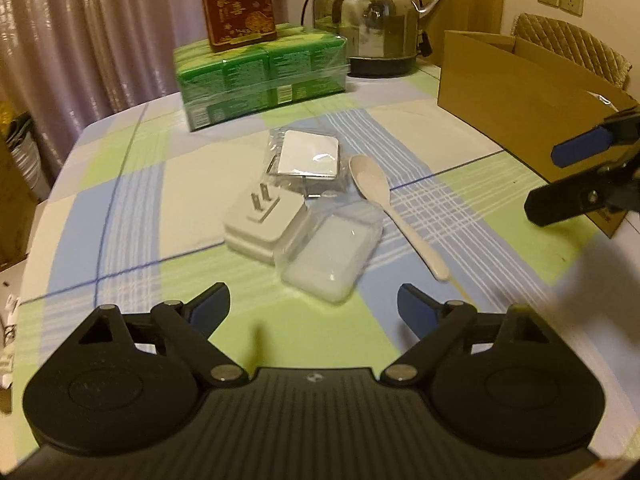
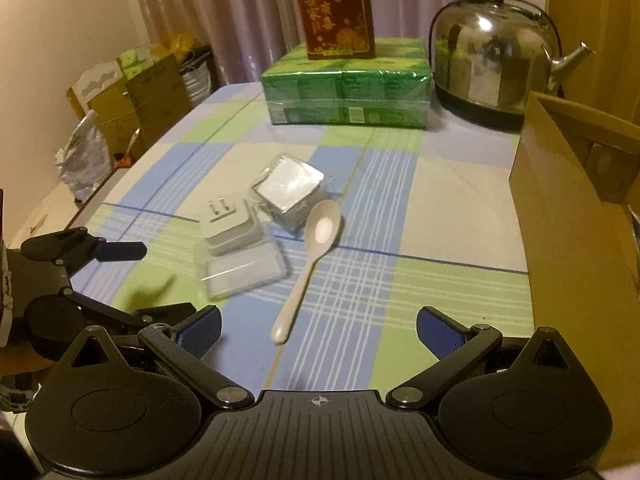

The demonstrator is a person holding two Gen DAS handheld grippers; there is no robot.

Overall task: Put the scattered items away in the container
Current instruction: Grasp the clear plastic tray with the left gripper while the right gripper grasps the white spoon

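- Table (image 2: 460, 200), checked cloth: bare cloth lies on every side of the small cluster of items at its middle. The near edge is hidden under the grippers; the left edge shows in the right wrist view, with boxes and bags stacked beyond it.
- Cardboard box (image 1: 512, 92), open-topped, stands at the table's right side, well apart from the cluster, with bare cloth between them.
- Green pack (image 2: 346, 92) sits behind the cluster, a red carton (image 2: 334, 20) standing on top of it. A steel kettle (image 2: 492, 64) stands just beside the pack, behind the cardboard box.
- Spoon (image 2: 308, 268): pale plastic, lying flat on the box side of the cluster, bowl toward the green pack, handle toward the cameras.
- White plug (image 1: 262, 222): prongs up, touching a clear case (image 1: 330, 254) with a whitish inside, which lies nearest the cameras.
- Foil-topped packet (image 1: 308, 158) in clear wrap lies behind the plug, nearer the green pack.
- Left gripper (image 1: 314, 306): jaws wide apart, nothing between them, above the cloth just short of the clear case, touching no item.
- Right gripper (image 2: 318, 330): jaws wide apart, empty, with the spoon's handle end near the gap between the fingertips, untouched.
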